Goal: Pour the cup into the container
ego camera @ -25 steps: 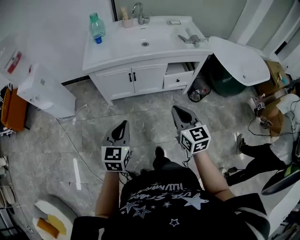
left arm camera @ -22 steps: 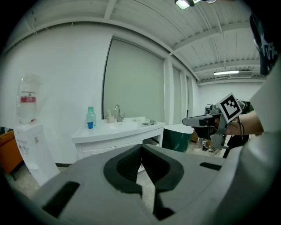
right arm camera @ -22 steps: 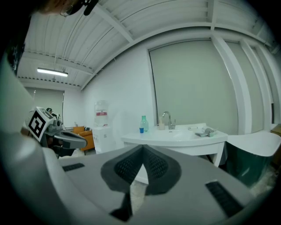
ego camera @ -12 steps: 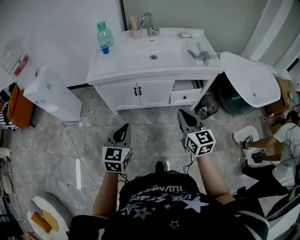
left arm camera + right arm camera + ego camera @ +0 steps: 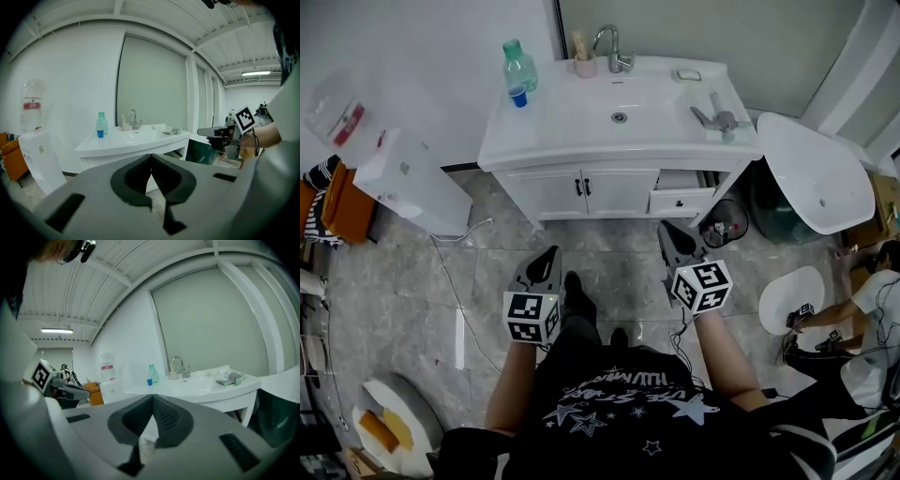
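A small blue cup (image 5: 518, 97) stands on the white vanity top (image 5: 572, 131) at its back left, right beside a green plastic bottle (image 5: 519, 66). A beige holder (image 5: 585, 66) sits by the faucet (image 5: 614, 49), behind the sink basin (image 5: 620, 117). My left gripper (image 5: 548, 255) and right gripper (image 5: 668, 230) hover over the floor in front of the cabinet, well short of it. Both are shut and empty. The blue cup (image 5: 100, 133) shows far beyond the left gripper (image 5: 151, 157), and the same cup (image 5: 149, 381) beyond the right gripper (image 5: 153, 399).
A white water dispenser (image 5: 412, 183) stands left of the vanity. The right drawer (image 5: 680, 199) is pulled out, with a dark bin (image 5: 727, 223) beside it. A large white oval basin top (image 5: 816, 173) leans at the right. A person (image 5: 872, 300) crouches at the far right. A cable (image 5: 455, 281) trails across the floor.
The vanity has come closer and more central in the head view as the person steps forward, one foot now out in front. Both grippers stay shut and level.
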The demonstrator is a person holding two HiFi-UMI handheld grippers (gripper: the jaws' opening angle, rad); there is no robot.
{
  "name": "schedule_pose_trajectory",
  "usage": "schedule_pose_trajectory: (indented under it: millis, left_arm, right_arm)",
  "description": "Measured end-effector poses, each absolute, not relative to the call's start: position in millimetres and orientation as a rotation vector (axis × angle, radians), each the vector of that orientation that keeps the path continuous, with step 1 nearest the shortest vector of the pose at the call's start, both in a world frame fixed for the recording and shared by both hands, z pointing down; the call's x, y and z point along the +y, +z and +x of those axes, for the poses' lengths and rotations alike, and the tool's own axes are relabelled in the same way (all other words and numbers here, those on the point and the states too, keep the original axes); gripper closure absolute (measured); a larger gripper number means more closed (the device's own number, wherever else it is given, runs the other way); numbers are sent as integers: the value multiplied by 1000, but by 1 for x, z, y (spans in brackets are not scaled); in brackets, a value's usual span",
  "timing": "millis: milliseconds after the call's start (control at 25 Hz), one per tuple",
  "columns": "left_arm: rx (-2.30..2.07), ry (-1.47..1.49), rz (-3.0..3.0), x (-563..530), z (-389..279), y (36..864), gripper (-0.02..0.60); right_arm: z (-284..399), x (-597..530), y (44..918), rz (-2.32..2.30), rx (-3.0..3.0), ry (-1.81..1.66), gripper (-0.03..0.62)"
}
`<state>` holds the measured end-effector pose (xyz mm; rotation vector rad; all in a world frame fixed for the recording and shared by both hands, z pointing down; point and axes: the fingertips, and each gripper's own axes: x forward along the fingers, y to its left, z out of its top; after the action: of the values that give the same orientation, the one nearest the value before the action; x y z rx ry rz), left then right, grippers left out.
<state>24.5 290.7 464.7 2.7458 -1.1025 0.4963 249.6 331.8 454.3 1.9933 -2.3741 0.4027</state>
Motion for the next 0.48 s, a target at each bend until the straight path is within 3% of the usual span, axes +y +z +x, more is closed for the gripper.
schedule_pose_trajectory:
  millis: [480]
  left_arm:
    - [-1143, 455, 2694, 189, 12, 486, 571]
  right_arm:
    - [247, 236, 469, 1970, -2361, 423, 588]
